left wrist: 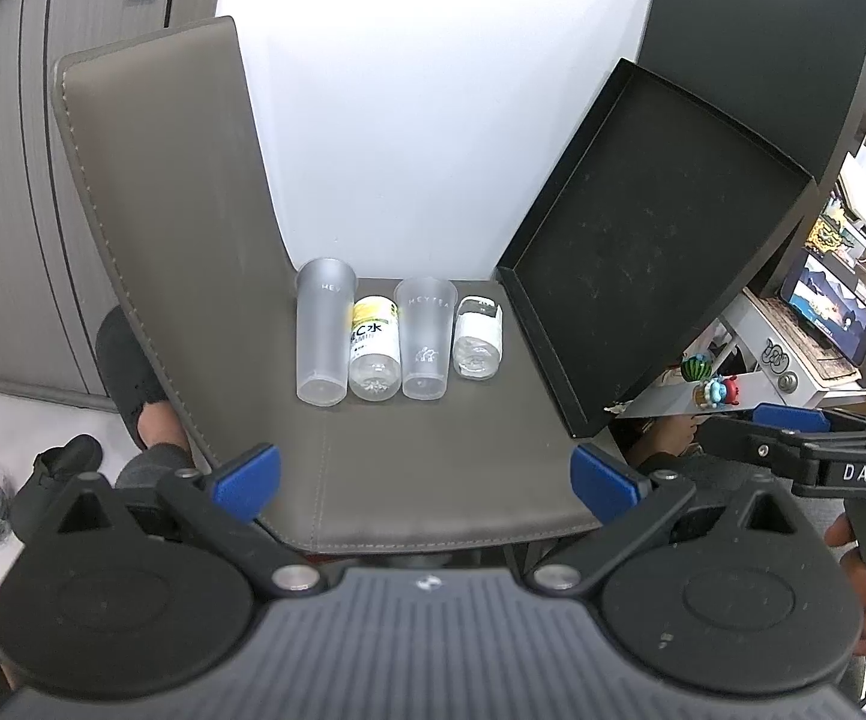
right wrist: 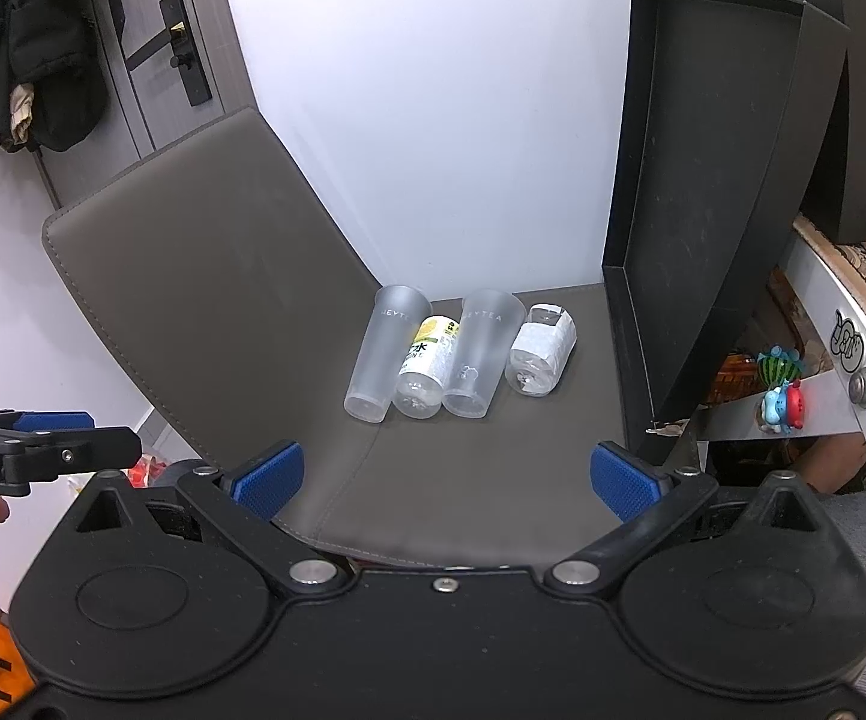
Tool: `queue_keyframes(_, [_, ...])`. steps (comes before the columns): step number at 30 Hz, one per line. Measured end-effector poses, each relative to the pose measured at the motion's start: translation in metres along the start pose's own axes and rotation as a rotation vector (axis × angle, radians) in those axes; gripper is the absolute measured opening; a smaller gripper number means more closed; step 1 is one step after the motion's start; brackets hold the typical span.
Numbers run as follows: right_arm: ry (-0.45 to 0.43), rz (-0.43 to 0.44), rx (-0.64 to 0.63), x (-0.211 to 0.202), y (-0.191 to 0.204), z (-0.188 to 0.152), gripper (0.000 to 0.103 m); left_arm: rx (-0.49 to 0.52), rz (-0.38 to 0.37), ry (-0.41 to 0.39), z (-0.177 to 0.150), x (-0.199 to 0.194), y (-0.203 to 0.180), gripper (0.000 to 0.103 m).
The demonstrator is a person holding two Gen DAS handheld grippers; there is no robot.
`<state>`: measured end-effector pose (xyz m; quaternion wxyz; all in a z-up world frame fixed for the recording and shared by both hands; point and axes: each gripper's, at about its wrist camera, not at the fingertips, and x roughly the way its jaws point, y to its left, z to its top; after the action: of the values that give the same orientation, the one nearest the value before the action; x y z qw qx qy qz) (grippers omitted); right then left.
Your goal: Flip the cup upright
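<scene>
Two frosted plastic cups stand upside down on the grey mat, a taller one [left wrist: 321, 333] [right wrist: 381, 354] at the left and a shorter one [left wrist: 425, 339] [right wrist: 481, 354] to its right. A yellow-labelled bottle [left wrist: 374, 348] [right wrist: 426, 366] stands inverted between them, and a white-labelled bottle [left wrist: 479, 336] [right wrist: 541, 351] stands inverted at the far right. My left gripper [left wrist: 426, 477] is open and empty, well short of the row. My right gripper [right wrist: 448, 477] is open and empty, also short of the row.
The grey mat [left wrist: 433, 468] [right wrist: 463, 480] curves up at the left. A black box lid [left wrist: 655, 240] [right wrist: 715, 180] leans upright at the right. A white wall stands behind. Small toys [right wrist: 784, 384] sit on a shelf at the right.
</scene>
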<state>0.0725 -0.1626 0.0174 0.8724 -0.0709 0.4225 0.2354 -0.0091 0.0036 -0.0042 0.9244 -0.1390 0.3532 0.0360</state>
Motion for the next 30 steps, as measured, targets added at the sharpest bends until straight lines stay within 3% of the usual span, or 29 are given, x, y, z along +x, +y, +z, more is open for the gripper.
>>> queue_keyframes(30, [0.004,-0.01,-0.007,-0.0002,0.003,0.0013,0.103,-0.015,-0.006,-0.007,-0.0011,0.0006,0.0062,0.102])
